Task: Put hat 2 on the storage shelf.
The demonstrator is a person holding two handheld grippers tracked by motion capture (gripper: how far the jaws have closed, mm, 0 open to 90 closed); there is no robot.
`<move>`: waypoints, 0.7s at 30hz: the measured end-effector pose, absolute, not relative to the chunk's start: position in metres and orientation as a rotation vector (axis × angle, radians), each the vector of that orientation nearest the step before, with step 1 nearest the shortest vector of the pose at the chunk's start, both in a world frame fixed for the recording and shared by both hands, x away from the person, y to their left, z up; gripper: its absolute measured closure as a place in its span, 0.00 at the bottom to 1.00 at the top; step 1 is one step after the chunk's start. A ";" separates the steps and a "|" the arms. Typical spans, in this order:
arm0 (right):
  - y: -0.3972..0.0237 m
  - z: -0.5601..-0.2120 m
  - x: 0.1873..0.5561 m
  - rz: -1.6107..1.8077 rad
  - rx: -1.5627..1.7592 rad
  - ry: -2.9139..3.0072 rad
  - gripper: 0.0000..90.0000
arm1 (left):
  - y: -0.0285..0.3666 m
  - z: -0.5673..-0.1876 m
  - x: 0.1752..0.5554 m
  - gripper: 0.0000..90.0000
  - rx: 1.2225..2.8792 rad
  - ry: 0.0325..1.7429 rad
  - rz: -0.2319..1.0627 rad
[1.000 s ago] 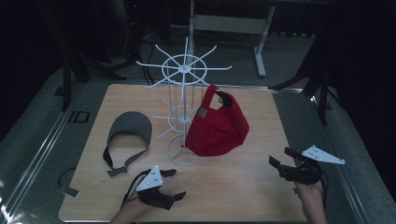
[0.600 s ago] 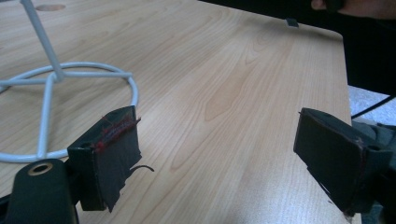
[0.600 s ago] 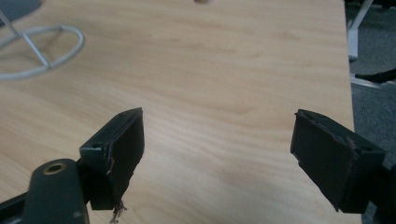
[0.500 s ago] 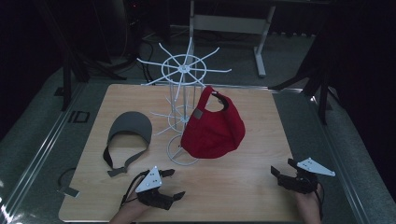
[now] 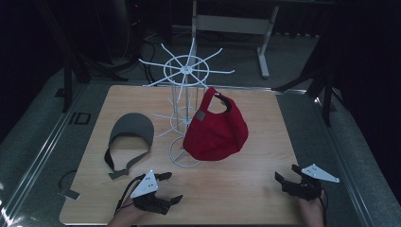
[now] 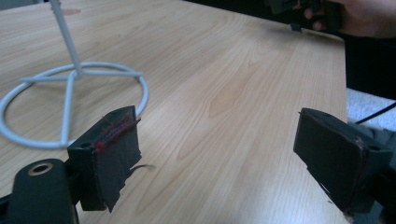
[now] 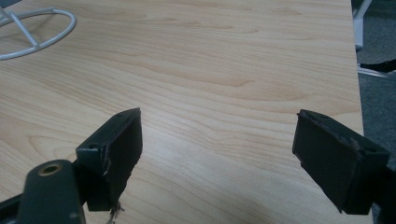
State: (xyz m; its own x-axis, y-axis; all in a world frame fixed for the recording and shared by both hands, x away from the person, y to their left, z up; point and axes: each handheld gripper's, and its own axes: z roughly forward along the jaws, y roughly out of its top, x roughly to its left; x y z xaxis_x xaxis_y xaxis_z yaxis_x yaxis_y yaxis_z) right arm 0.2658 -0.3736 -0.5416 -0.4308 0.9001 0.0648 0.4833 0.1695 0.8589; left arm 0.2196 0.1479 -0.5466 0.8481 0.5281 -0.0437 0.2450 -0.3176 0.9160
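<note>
A white wire hat rack stands at the middle of the wooden table. A red cap hangs on its right side, low over the ring base. To the left, a grey visor lies flat with its strap toward the front. My left gripper rests near the front edge, left of centre, open and empty; the rack's ring base lies just beyond its left jaw. At the front right, my right gripper sits low over bare wood, open with nothing between its jaws.
The table's right edge runs close beside my right gripper. The rack's ring base is farther off at the upper left of the right gripper view. A metal frame borders the table. A desk's legs stand behind it.
My right gripper has sunk toward the table and drawn back toward the front edge. The left gripper has stayed where it was.
</note>
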 end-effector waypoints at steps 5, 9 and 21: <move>-0.376 -0.545 0.266 1.208 1.318 1.958 0.18 | 0.161 -0.547 0.214 0.16 1.909 0.616 0.340; -0.375 -0.550 0.267 1.196 1.321 1.954 0.18 | 0.173 -0.548 0.210 0.16 1.903 0.652 0.364; -0.373 -0.553 0.267 1.203 1.324 1.942 0.18 | 0.215 -0.552 0.201 0.16 1.889 0.740 0.446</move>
